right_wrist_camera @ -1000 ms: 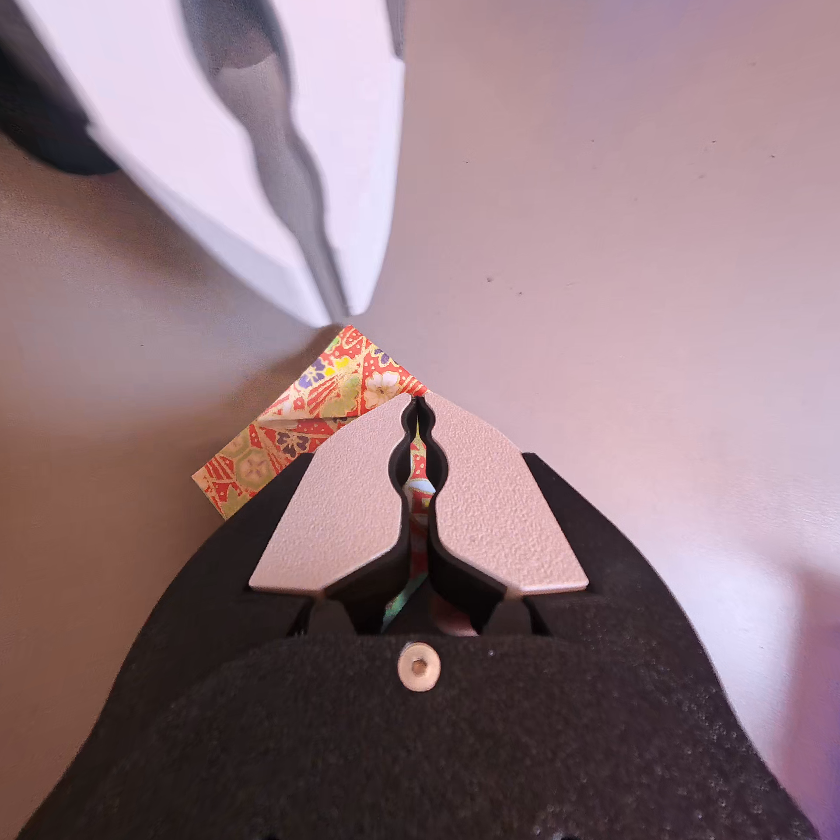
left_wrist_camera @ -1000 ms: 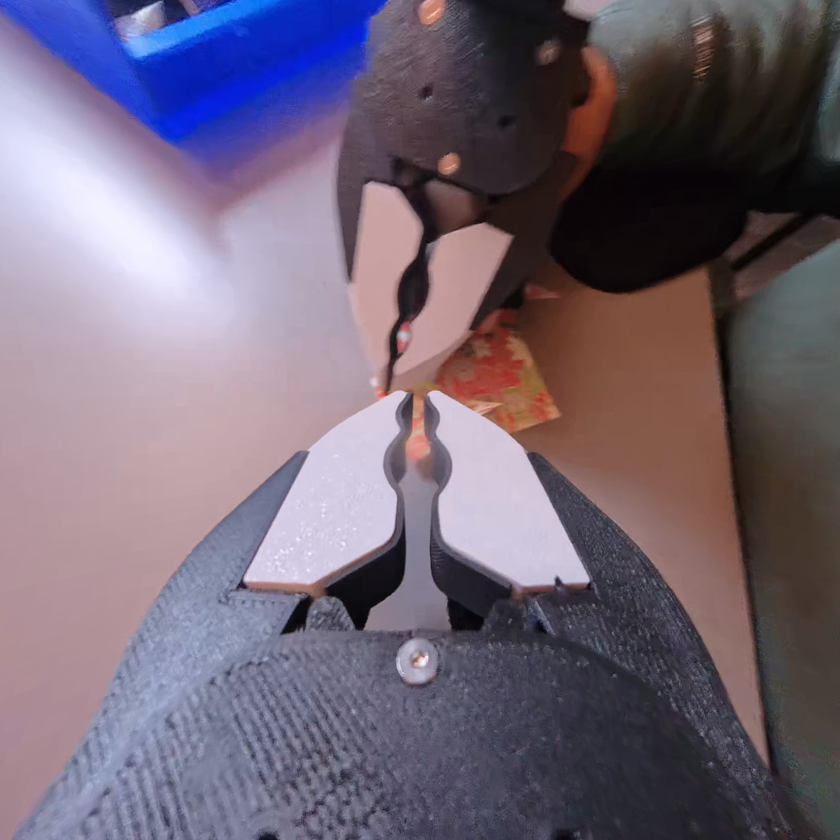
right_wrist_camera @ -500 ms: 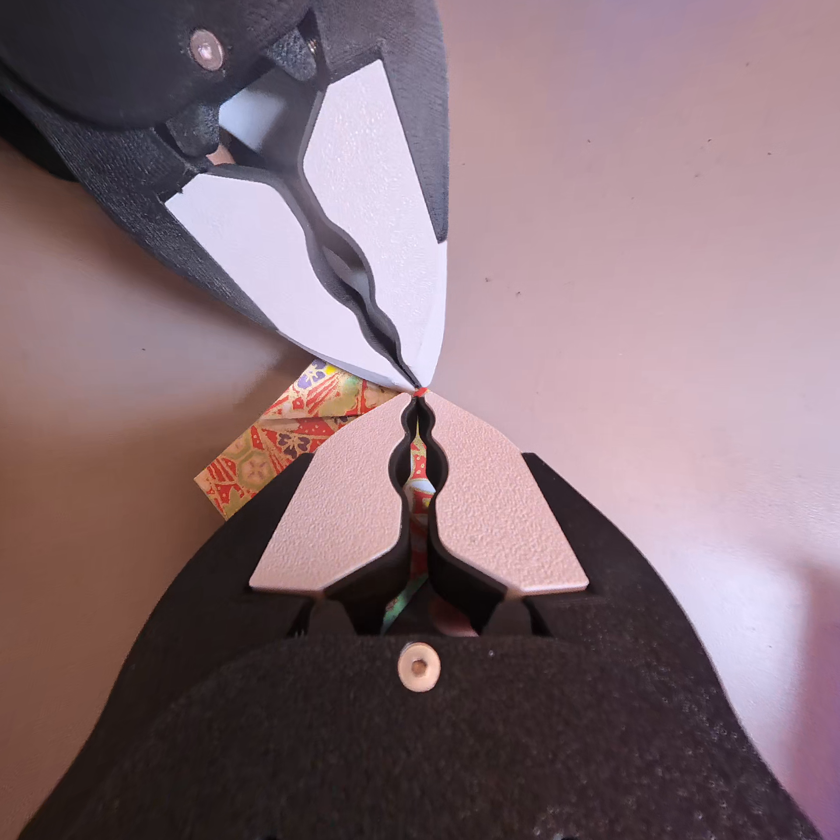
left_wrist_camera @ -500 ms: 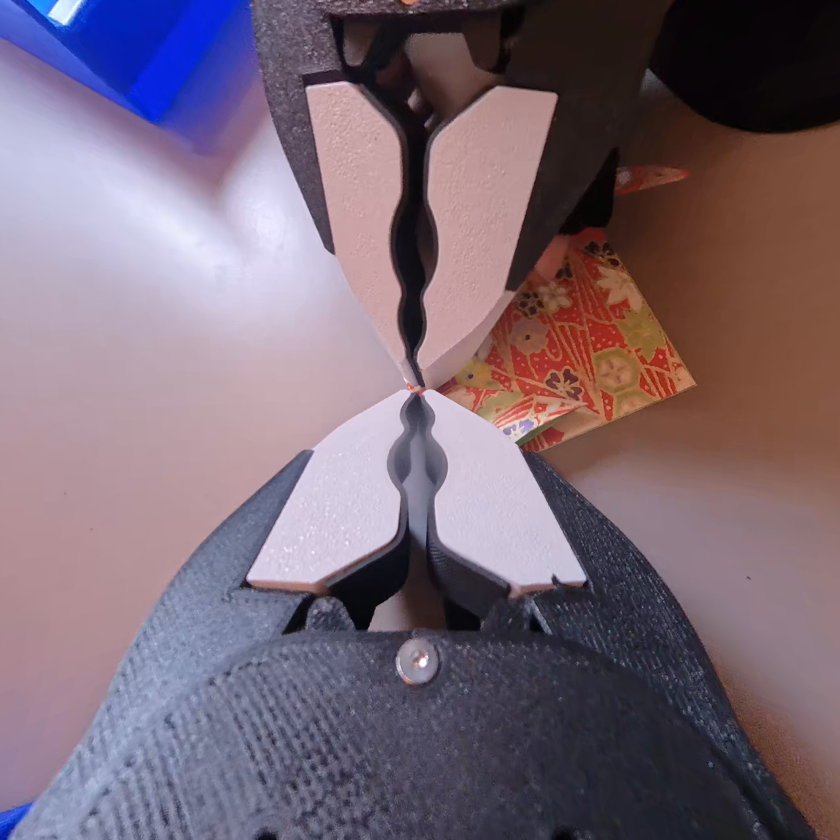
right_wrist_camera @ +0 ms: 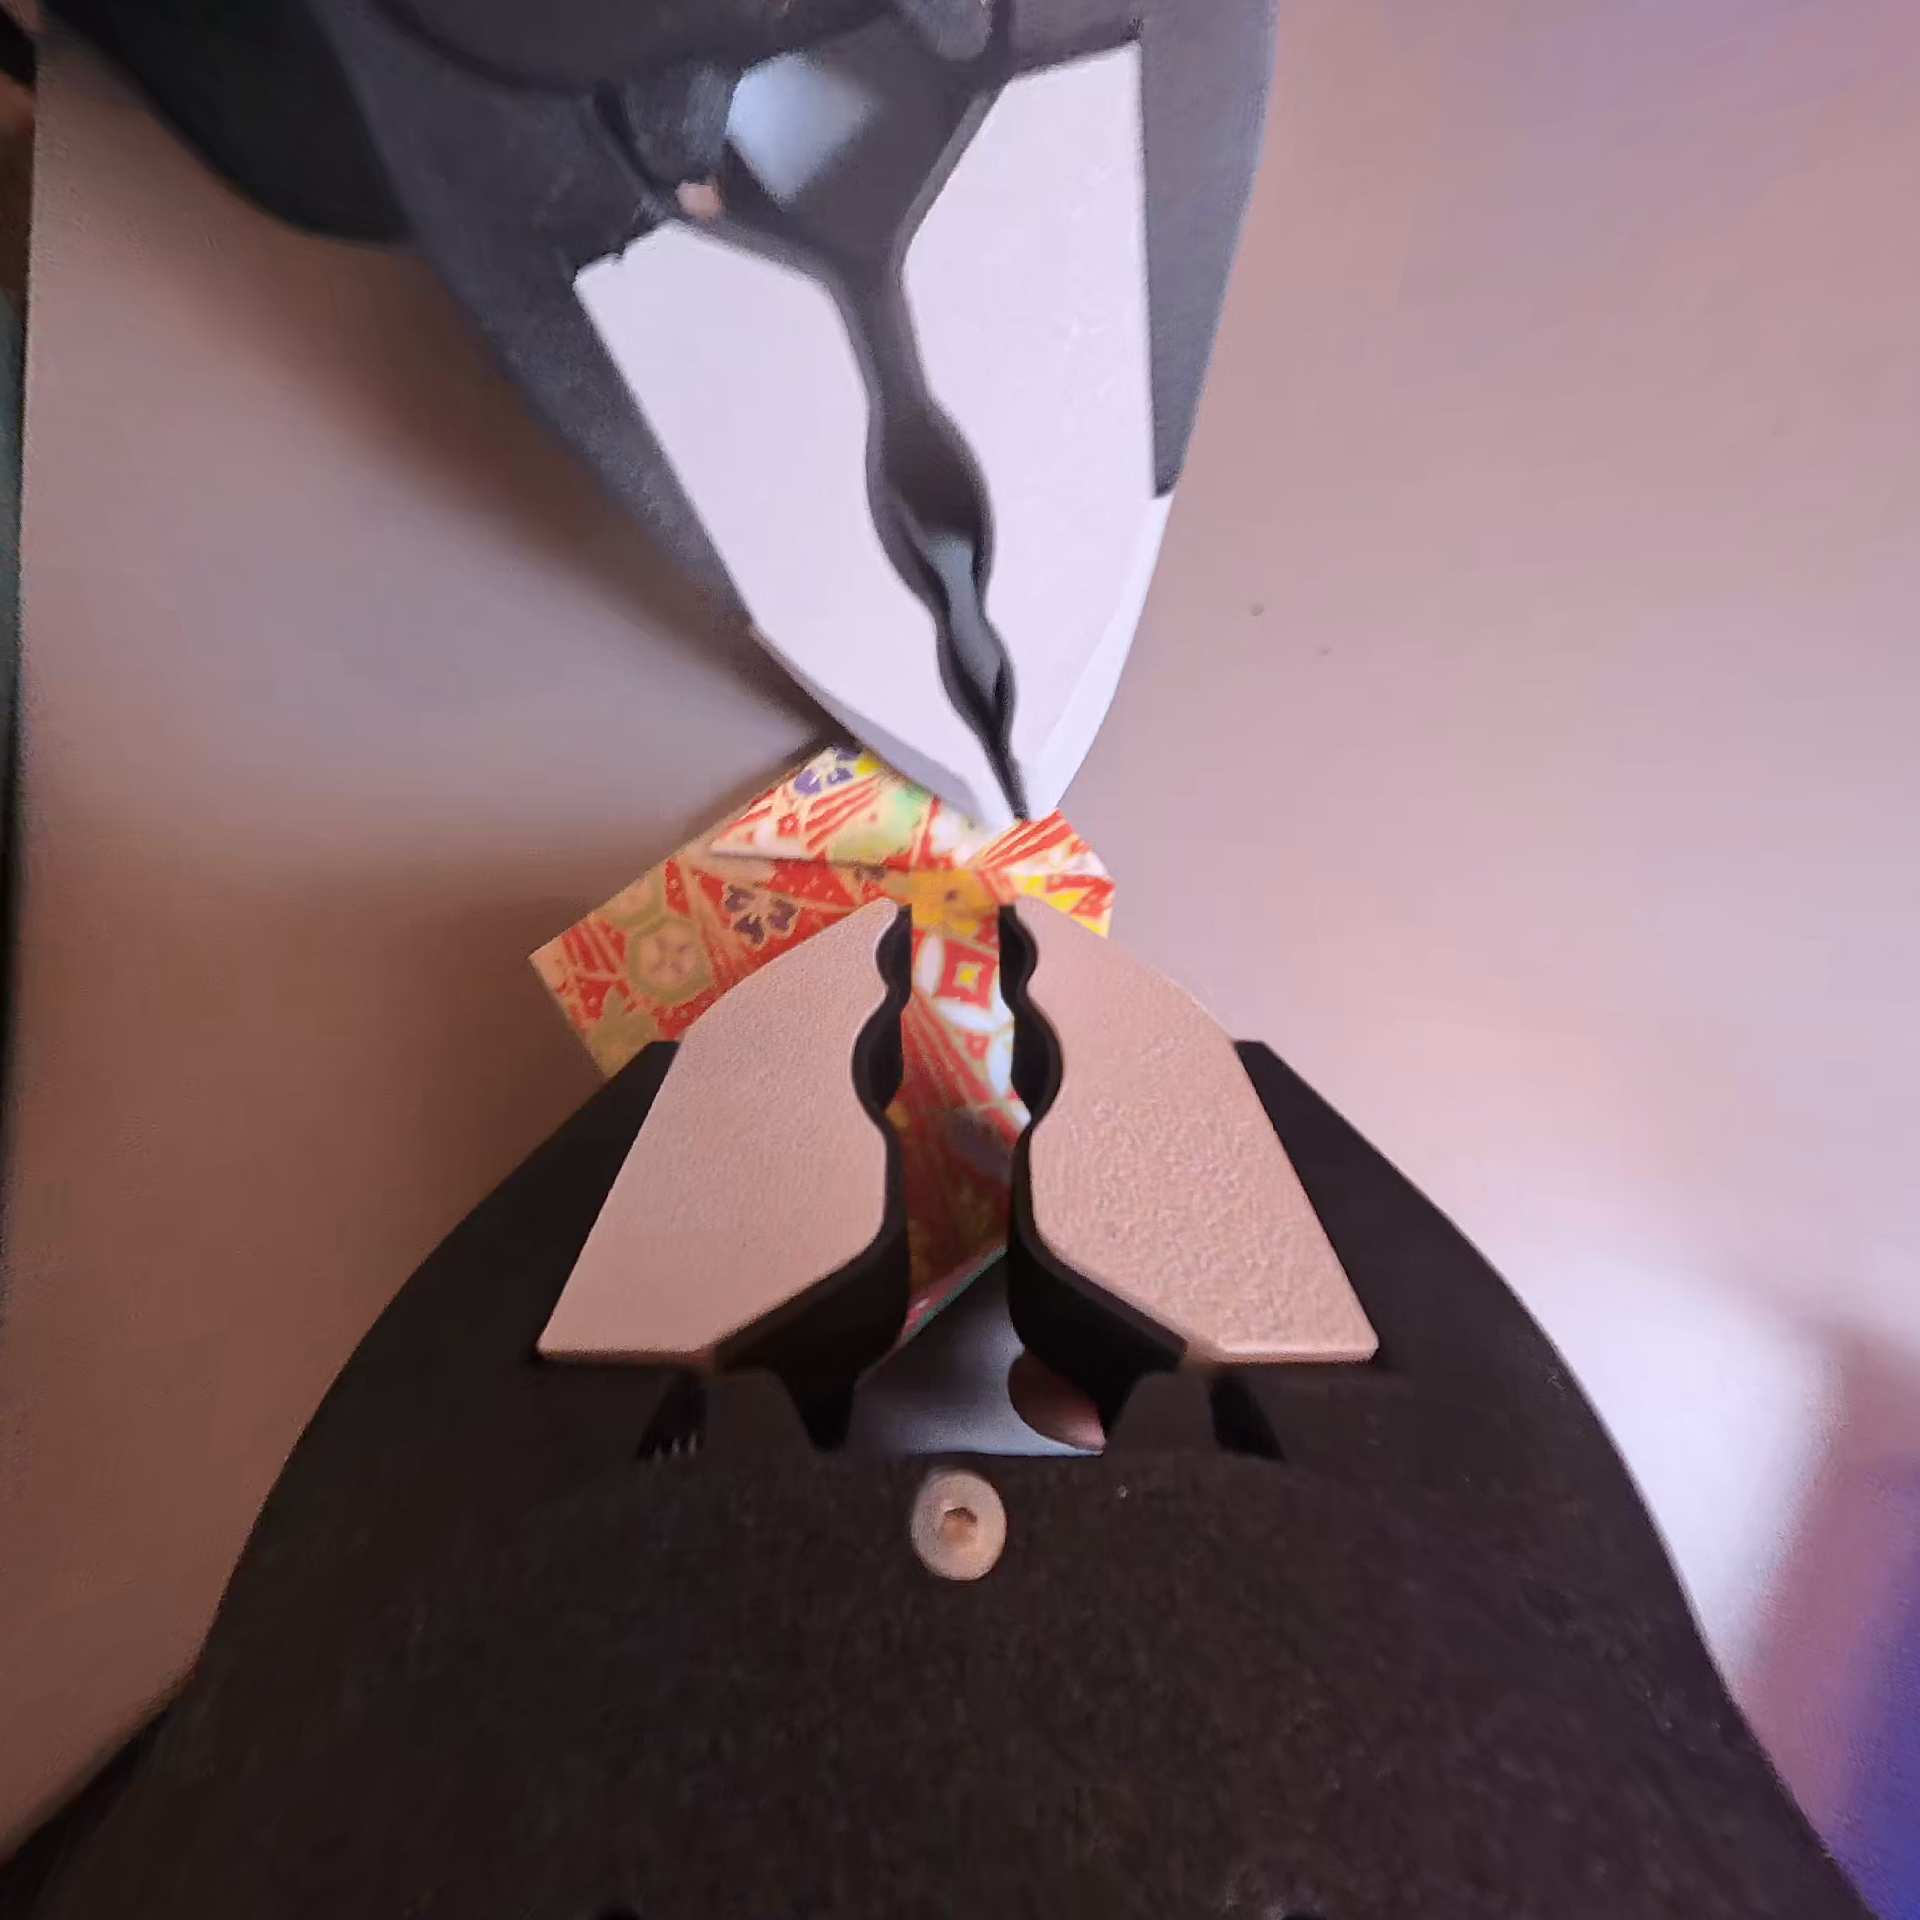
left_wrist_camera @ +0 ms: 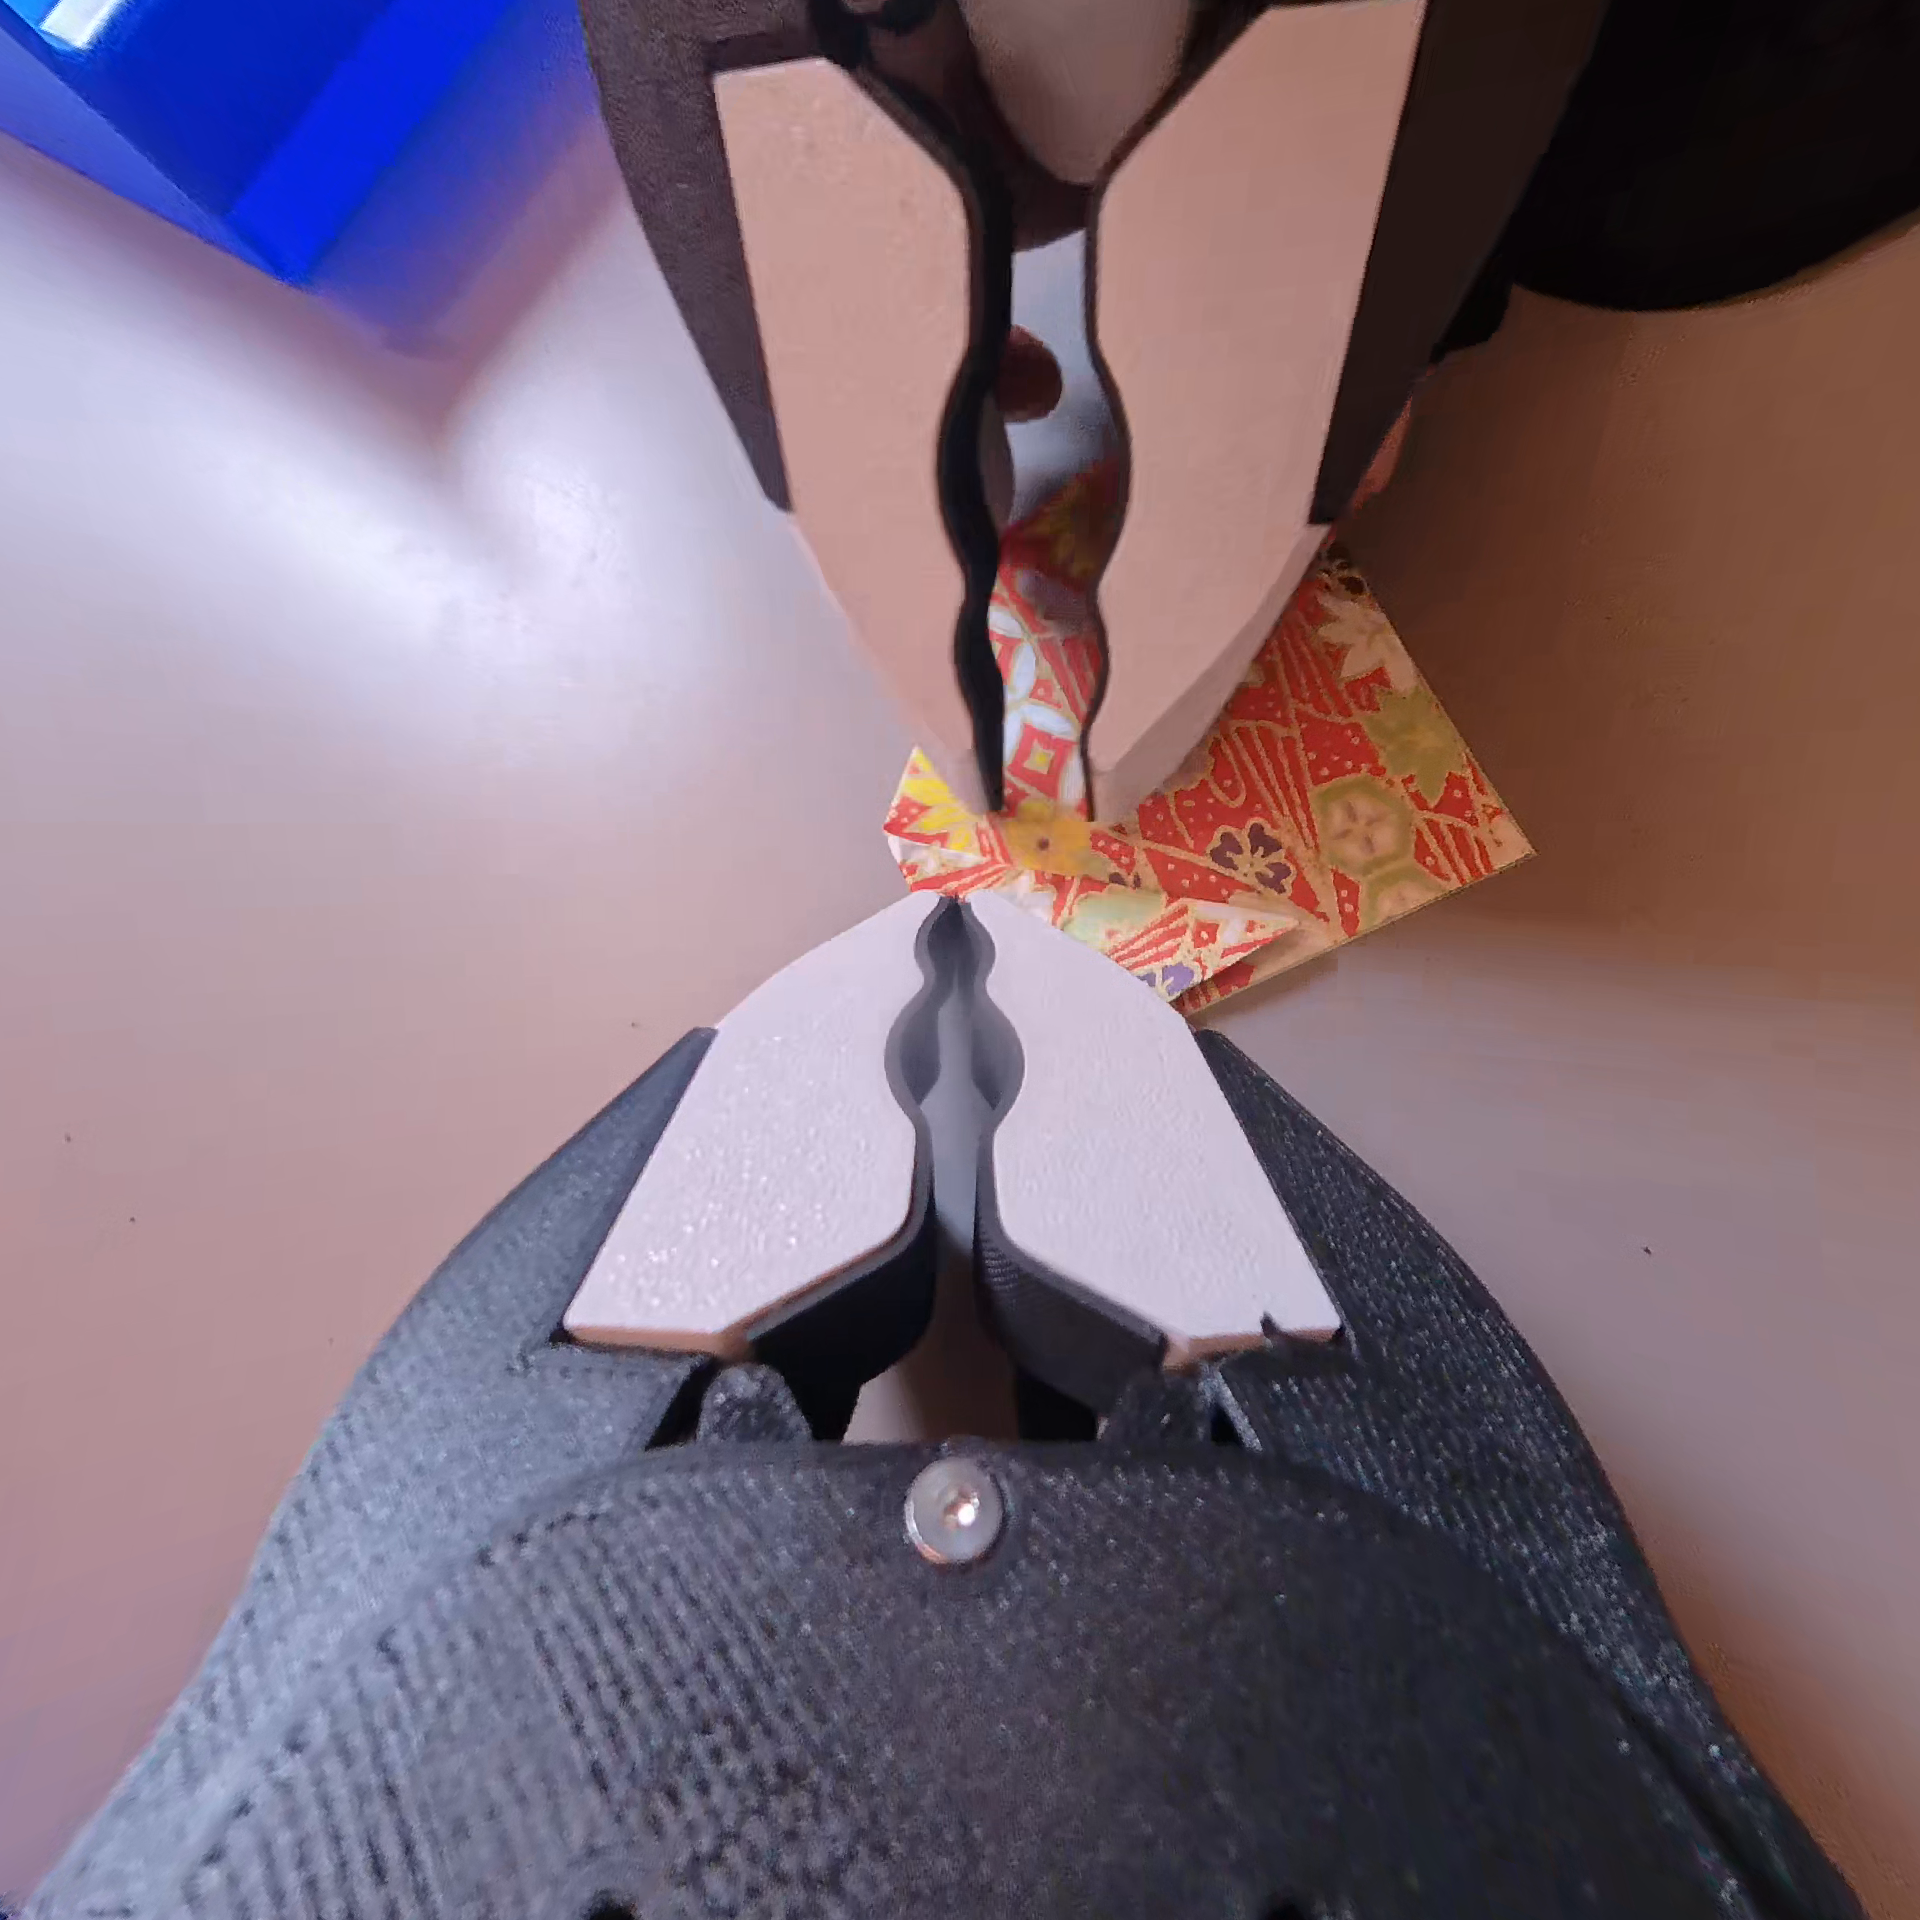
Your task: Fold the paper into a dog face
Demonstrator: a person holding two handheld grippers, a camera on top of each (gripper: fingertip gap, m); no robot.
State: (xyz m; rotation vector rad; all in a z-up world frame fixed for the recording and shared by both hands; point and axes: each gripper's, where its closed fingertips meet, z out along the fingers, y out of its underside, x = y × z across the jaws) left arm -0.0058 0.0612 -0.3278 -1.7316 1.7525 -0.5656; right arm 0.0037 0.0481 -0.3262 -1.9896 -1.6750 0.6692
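Observation:
The folded paper [left_wrist_camera: 1299,810], red with gold and green patterns, lies on the pale table; it also shows in the right wrist view [right_wrist_camera: 665,966]. My left gripper [left_wrist_camera: 956,912] is shut, its tips pinching the paper's near corner, and it shows from the front in the right wrist view [right_wrist_camera: 1010,805]. My right gripper [right_wrist_camera: 956,909] faces it tip to tip. Its jaws stand slightly open with a raised flap of the paper between them, not squeezed. It shows in the left wrist view [left_wrist_camera: 1039,805] above the paper. Much of the paper is hidden under the right gripper.
A blue bin [left_wrist_camera: 260,135] stands at the far left of the table [left_wrist_camera: 312,831]. A person's dark sleeve [left_wrist_camera: 1714,156] is behind the right gripper. Bare table surface [right_wrist_camera: 1558,623] lies to the right of the paper in the right wrist view. Both grippers' tips are close together, under 4 cm apart.
My left gripper has come up to the paper and closed on its corner. My right gripper, shut on the paper before, has opened a little and let it go.

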